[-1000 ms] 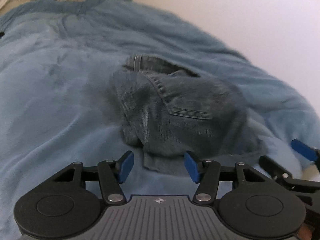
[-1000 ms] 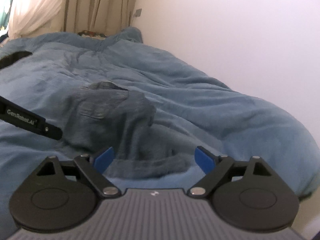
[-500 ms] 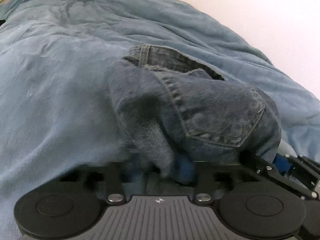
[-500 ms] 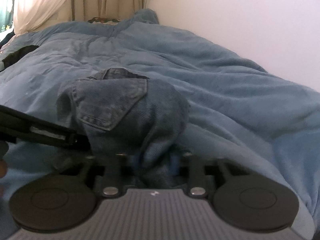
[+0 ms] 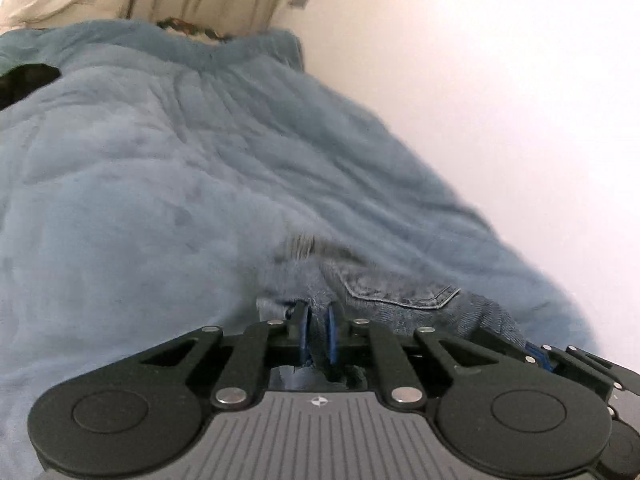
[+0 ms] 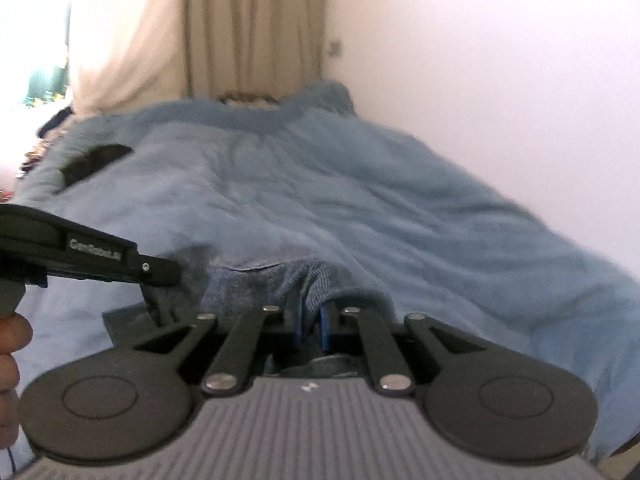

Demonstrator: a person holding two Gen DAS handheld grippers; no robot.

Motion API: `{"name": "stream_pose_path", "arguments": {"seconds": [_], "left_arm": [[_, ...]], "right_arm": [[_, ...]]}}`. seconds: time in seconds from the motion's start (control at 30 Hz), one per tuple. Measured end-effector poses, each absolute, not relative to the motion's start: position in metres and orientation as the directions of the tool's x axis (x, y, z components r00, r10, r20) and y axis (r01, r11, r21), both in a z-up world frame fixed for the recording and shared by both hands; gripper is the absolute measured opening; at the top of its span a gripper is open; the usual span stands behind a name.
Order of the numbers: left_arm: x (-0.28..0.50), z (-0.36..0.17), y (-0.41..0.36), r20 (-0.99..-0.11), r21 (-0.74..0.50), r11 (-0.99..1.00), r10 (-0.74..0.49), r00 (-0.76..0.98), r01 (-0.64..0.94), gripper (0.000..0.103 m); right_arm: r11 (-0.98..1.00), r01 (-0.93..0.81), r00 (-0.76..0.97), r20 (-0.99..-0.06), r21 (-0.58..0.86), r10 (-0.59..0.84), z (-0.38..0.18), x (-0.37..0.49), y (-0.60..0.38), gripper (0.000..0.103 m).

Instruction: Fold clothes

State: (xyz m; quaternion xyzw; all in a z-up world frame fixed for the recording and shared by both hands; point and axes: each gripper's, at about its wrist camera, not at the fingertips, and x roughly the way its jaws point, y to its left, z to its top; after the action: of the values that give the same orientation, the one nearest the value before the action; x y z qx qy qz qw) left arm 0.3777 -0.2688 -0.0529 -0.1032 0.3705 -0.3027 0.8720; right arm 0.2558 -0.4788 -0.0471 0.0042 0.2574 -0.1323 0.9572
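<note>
A pair of blue denim jeans [image 5: 400,292] hangs bunched low over the blue blanket [image 5: 160,180], a back pocket showing. My left gripper [image 5: 316,312] is still closing, and its blue pads pinch a fold of denim. In the right wrist view the jeans [image 6: 248,292] droop just ahead of my right gripper [image 6: 310,308], whose jaws are also closing with denim pressed between the pads. The left gripper's body [image 6: 100,256] reaches in from the left there. The right gripper's linkage [image 5: 540,356] shows at the lower right of the left wrist view.
The blanket [image 6: 360,200] covers a bed along a white wall [image 6: 500,80] on the right. Curtains [image 6: 248,40] hang at the far end. A black object [image 6: 94,162] lies on the far left of the bed. A person's fingers [image 6: 10,344] show at the left edge.
Both grippers went from open near the jeans to closed on the denim. Both then rose, lifting the jeans off the blanket, and the far end of the room came into view.
</note>
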Motion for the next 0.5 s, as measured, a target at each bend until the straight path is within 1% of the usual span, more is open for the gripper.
{"name": "stream_pose_path", "arguments": {"seconds": [0.1,0.23,0.4,0.5], "left_arm": [[0.356,-0.023,-0.218,-0.538,-0.419,0.796,-0.606,0.586,0.437,0.009],[0.325,0.016,-0.153,-0.488,-0.394,0.819,-0.570,0.661,0.416,0.009],[0.279,0.058,-0.068,-0.416,-0.322,0.873,-0.477,0.774,0.366,0.009],[0.257,0.077,-0.016,-0.397,-0.306,0.905,-0.404,0.824,0.295,0.009]], "right_arm": [[0.978,0.200,0.863,-0.460,-0.066,-0.207,-0.007,0.247,-0.437,0.008],[0.991,0.112,0.890,-0.436,-0.072,-0.132,0.034,0.241,-0.371,0.008],[0.996,-0.030,0.920,-0.391,-0.080,-0.003,0.072,0.239,-0.274,0.008],[0.989,-0.125,0.929,-0.360,-0.085,0.086,0.091,0.235,-0.211,0.008]]}}
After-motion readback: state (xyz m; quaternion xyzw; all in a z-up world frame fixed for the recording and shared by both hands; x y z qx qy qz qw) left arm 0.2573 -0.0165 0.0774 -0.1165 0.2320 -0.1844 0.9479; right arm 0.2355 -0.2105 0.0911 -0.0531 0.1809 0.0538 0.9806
